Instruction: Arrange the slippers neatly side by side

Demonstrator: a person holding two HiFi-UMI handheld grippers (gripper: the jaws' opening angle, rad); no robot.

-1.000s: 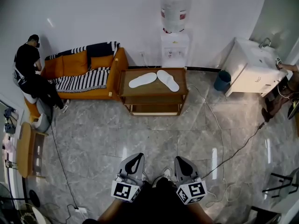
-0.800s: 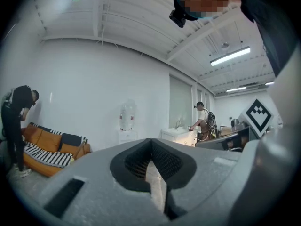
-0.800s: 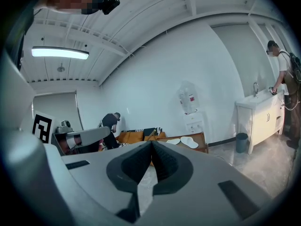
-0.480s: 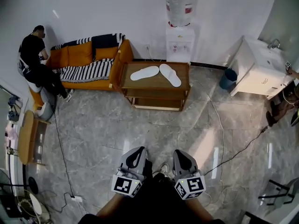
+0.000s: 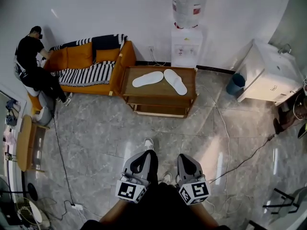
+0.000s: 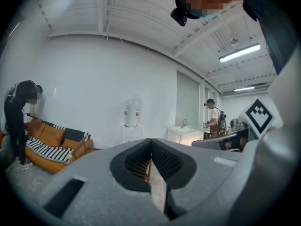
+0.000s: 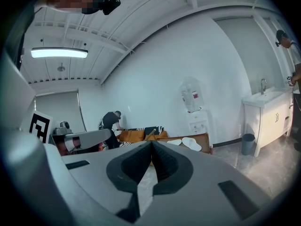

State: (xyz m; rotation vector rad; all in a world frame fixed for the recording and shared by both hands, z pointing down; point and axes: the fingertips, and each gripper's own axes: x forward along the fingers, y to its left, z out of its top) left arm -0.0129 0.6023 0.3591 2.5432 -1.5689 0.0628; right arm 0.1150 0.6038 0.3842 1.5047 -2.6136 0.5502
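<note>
At the far left of the head view, a person (image 5: 29, 56) in dark clothes bends over the end of an orange sofa (image 5: 79, 59) set against the white wall. A black-and-white striped blanket (image 5: 88, 74) is spread over the sofa's seat and back.

Low in the frame, over the grey marble floor (image 5: 96, 138), the left gripper (image 5: 145, 154) points towards the far wall. Its own view shows the two dark pads pressed together with nothing between them. A white shoe (image 5: 149, 143) shows on the floor just ahead of it.

Well beyond, a low wooden surface (image 5: 159, 89) stands beside the sofa's arm and carries both slippers. The first slipper (image 5: 147, 79) lies slanted across the left half of the top. The second slipper (image 5: 175, 81) lies slanted the other way on the right half. Their ends nearest the wall come close together and the other ends spread apart, so the pair forms a splayed V, not a parallel pair.

Beside its partner, the right gripper (image 5: 183, 156) is likewise closed on nothing, and both are well apart from the surface.

Behind the surface stands a white water dispenser (image 5: 187, 47) with a bottle on top. Farther right are a blue bin (image 5: 235, 84) and a white sink cabinet (image 5: 271, 78), with a cable (image 5: 225, 143) trailing over the floor.
</note>
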